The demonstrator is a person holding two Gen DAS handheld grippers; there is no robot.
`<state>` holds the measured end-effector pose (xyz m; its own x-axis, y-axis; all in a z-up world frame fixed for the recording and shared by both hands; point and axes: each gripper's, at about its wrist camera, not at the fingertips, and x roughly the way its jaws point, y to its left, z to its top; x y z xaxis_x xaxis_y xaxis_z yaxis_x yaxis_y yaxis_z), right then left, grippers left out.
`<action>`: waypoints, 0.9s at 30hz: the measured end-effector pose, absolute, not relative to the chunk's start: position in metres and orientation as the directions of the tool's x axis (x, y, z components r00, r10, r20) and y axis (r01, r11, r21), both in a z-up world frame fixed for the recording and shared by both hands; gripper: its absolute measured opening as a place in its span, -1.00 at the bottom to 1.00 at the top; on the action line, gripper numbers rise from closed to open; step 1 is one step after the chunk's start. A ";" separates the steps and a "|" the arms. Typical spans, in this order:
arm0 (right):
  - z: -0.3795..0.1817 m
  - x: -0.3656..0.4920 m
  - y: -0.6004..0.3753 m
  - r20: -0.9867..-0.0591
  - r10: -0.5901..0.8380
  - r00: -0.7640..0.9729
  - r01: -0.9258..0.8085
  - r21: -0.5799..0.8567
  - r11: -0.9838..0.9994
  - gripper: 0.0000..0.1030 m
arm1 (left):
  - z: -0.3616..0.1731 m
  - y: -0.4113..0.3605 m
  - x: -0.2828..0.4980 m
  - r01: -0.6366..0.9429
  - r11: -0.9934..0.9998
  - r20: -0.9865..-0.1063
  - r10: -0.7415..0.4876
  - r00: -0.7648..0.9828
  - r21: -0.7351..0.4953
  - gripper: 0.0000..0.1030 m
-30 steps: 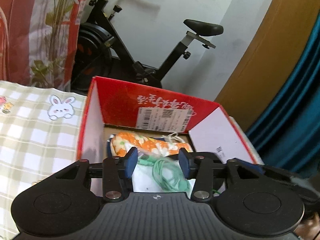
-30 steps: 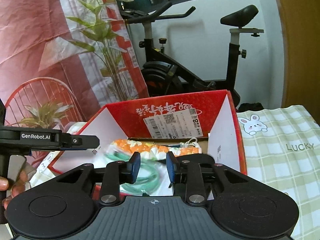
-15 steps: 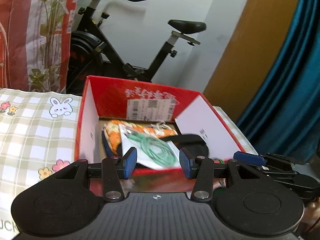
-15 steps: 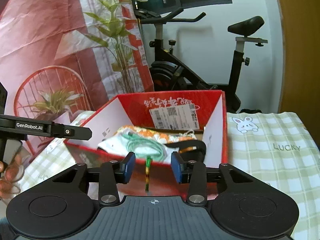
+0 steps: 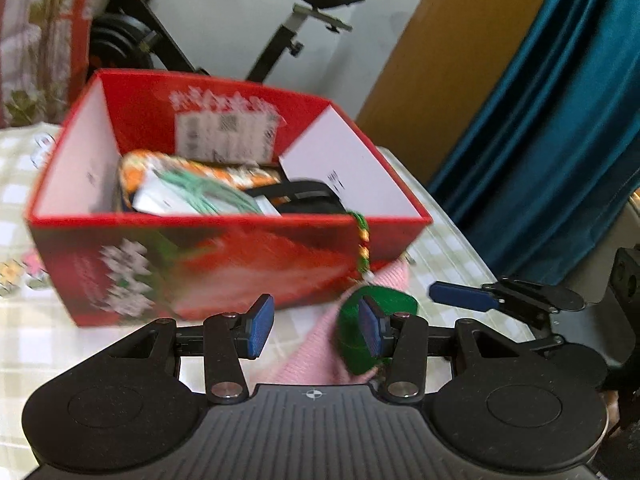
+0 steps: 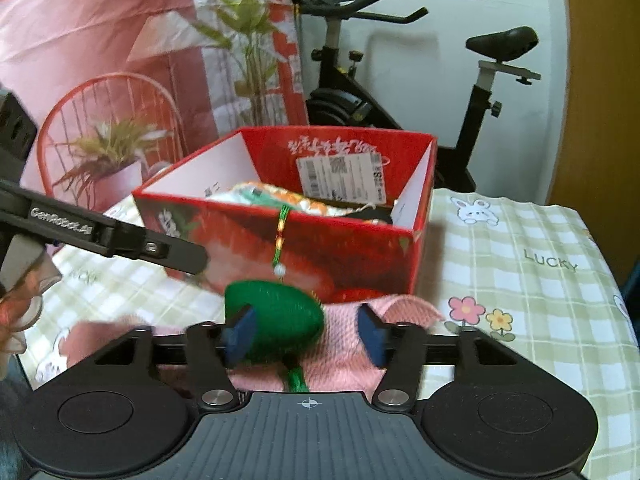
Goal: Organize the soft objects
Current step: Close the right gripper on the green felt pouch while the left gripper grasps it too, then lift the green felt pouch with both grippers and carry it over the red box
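both grippers, left (image 5: 316,326) and right (image 6: 306,334), gape unclenched by a green woven pouch (image 6: 276,326) on pink knitted cloth (image 6: 352,356) before the red cardboard box (image 6: 320,248).

Behind the table we see a black exercise bike (image 6: 404,92) standing against a white wall (image 6: 420,68). To one side we find a wooden panel (image 5: 452,60), perhaps a door, and next to it a deep teal curtain (image 5: 560,128). On the other side hangs a red and white cloth printed with leafy plants (image 6: 132,64). The table wears a green checked cloth (image 6: 532,280) with bunnies, flowers and the word LUCKY.
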<state>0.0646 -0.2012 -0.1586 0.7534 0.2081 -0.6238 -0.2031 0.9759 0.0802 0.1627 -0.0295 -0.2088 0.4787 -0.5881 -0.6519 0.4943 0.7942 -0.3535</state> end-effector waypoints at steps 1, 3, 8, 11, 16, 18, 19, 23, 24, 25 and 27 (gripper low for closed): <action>-0.161 0.065 -0.200 -0.631 0.213 0.746 -0.210 0.081 0.974 0.08 | -0.212 -0.032 0.163 0.496 0.789 -0.654 -0.594 0.468 -0.362 -0.05; -0.166 0.066 -0.198 -0.637 0.225 0.737 -0.226 0.081 0.971 0.08 | -0.219 -0.038 0.164 0.500 0.777 -0.658 -0.609 0.444 -0.382 -0.05; -0.174 0.071 -0.191 -0.649 0.248 0.719 -0.270 0.069 0.961 0.08 | -0.231 -0.050 0.169 0.505 0.754 -0.660 -0.636 0.400 -0.421 -0.03; -0.177 0.075 -0.188 -0.653 0.242 0.717 -0.273 0.056 0.960 0.11 | -0.237 -0.056 0.175 0.496 0.753 -0.662 -0.639 0.392 -0.433 0.00; -0.179 0.075 -0.187 -0.647 0.248 0.722 -0.282 0.052 0.958 0.11 | -0.243 -0.058 0.178 0.490 0.725 -0.641 -0.675 0.366 -0.484 -0.04; -0.179 0.076 -0.185 -0.649 0.236 0.723 -0.289 0.026 0.957 0.12 | -0.242 -0.061 0.174 0.503 0.722 -0.641 -0.675 0.365 -0.474 -0.03; -0.179 0.076 -0.183 -0.650 0.235 0.723 -0.293 0.020 0.956 0.13 | -0.241 -0.062 0.173 0.510 0.725 -0.644 -0.670 0.369 -0.462 -0.03; -0.178 0.077 -0.183 -0.649 0.236 0.723 -0.291 0.024 0.957 0.13 | -0.238 -0.057 0.173 0.508 0.717 -0.627 -0.683 0.375 -0.477 -0.09; -0.177 0.077 -0.182 -0.648 0.236 0.724 -0.292 0.022 0.956 0.13 | -0.237 -0.055 0.172 0.508 0.716 -0.624 -0.685 0.376 -0.479 -0.10; -0.177 0.077 -0.181 -0.647 0.235 0.725 -0.292 0.020 0.956 0.13 | -0.236 -0.055 0.171 0.510 0.715 -0.621 -0.686 0.379 -0.479 -0.10; -0.176 0.078 -0.180 -0.642 0.235 0.730 -0.286 0.025 0.958 0.13 | -0.233 -0.053 0.169 0.510 0.719 -0.617 -0.683 0.391 -0.472 -0.10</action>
